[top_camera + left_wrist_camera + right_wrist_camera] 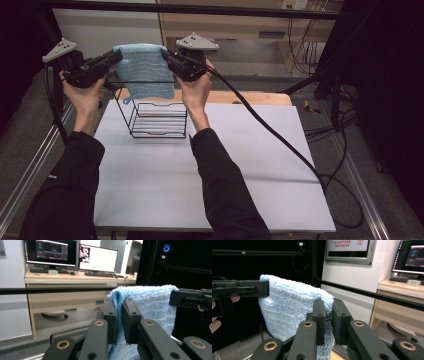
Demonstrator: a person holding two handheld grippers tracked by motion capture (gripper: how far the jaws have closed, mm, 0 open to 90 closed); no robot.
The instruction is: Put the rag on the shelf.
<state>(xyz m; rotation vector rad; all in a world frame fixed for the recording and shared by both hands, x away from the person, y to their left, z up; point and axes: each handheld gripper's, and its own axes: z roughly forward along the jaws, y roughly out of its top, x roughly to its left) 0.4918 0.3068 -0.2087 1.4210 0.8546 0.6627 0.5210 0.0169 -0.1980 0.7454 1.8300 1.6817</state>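
Observation:
A light blue towel (145,70) hangs stretched in the air between my two grippers, above a black wire rack (157,117). My left gripper (117,55) is shut on the towel's upper left corner. My right gripper (166,55) is shut on its upper right corner. In the left gripper view the pads pinch the folded edge of the towel (147,302), with my left gripper (119,320) closed tight on it. Over in the right gripper view the towel (287,312) drapes down from my right gripper (328,320), and the other gripper holds its far corner.
The wire rack stands on a white tabletop (200,170) near its back edge. A thick black cable (280,135) trails from the right gripper across the table's right side. A desk with monitors (72,255) stands beyond the table.

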